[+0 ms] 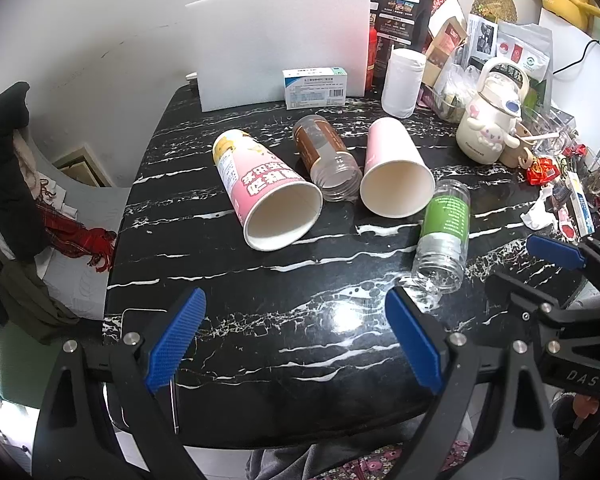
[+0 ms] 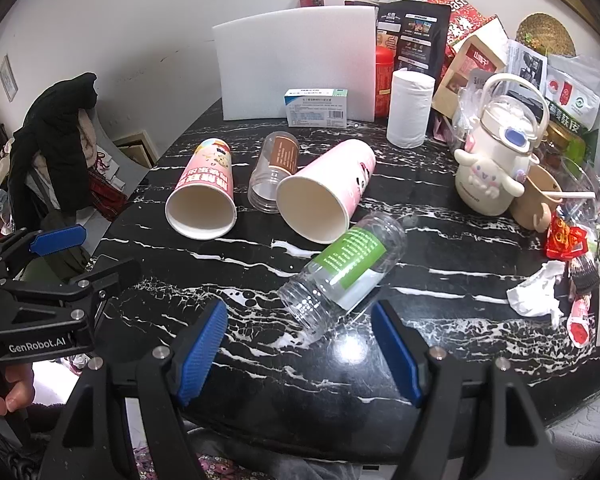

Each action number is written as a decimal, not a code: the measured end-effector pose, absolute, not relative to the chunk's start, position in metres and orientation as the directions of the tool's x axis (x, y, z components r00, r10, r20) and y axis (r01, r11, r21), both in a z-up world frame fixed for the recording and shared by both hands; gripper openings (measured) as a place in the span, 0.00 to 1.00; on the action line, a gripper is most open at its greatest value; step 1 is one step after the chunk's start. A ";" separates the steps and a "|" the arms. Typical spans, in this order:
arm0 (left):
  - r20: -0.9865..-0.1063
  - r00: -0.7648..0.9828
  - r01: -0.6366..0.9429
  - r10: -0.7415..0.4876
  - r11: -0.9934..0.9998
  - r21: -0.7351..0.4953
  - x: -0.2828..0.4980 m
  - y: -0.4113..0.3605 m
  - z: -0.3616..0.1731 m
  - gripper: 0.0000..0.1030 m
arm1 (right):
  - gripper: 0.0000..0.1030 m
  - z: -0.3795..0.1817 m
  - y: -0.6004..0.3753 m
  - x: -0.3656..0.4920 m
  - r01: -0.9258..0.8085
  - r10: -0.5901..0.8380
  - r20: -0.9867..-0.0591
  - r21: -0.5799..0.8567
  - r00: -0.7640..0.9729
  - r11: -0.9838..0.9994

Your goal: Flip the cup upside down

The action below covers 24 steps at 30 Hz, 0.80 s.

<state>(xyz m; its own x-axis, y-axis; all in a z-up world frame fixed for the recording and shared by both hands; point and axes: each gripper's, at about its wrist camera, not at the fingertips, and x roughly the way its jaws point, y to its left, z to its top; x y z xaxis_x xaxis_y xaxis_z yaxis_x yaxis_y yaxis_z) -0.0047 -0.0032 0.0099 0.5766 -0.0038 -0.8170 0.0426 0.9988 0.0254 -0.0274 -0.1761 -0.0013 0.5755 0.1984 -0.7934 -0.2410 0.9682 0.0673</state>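
Table [image 1: 260, 320]: two paper cups [image 1: 268, 196] [image 1: 396, 172] on their sides, mouths toward camera, jars [image 1: 326, 158] [image 1: 444, 236] between and beside. Left gripper [image 1: 296, 340], right gripper [image 2: 300, 352]: both spread wide, empty, short of the cups. Risk: thin cup wall may crush or roll when pinched; nudged jars likely roll too.

Two paper cups lie on their sides at the middle of the frame: a pink printed cup [image 1: 266, 188] on the left and a pink cup [image 1: 394, 168] on the right. Two clear plastic bottles also lie down, one with a brown label [image 1: 324, 152] between the cups, one with a green label [image 1: 446, 232] toward the lower right. At the upper middle stand one white foam board [image 1: 280, 40], one small box [image 1: 316, 88] and one paper roll [image 1: 402, 80]. One cream cartoon flask [image 1: 490, 120] stands at the right. Two grippers show along the bottom: the left [image 1: 296, 344] and the right [image 2: 300, 352].
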 end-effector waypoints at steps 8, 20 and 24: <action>-0.823 0.568 0.038 -0.003 0.999 0.023 0.010 0.001 0.010 0.88 | 0.73 0.000 -0.174 -0.018 -0.248 0.201 -0.795 0.066 0.572 0.966; -0.829 0.559 0.026 0.006 0.999 0.024 0.048 0.014 0.008 0.88 | 0.73 0.000 -0.164 0.018 -0.267 0.212 -0.798 0.066 0.564 0.961; -0.831 0.556 0.019 0.005 1.000 0.019 0.066 0.021 0.006 0.88 | 0.73 0.002 -0.157 0.036 -0.278 0.220 -0.797 0.069 0.563 0.958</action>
<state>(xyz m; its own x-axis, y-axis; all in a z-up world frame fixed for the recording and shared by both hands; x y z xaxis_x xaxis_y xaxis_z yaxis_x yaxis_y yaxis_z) 0.0659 0.0212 0.0059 0.5556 0.0053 -0.8315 0.0193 0.9996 0.0193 0.0359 -0.1573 0.0015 0.5626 0.2200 -0.7969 -0.2776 0.9583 0.0685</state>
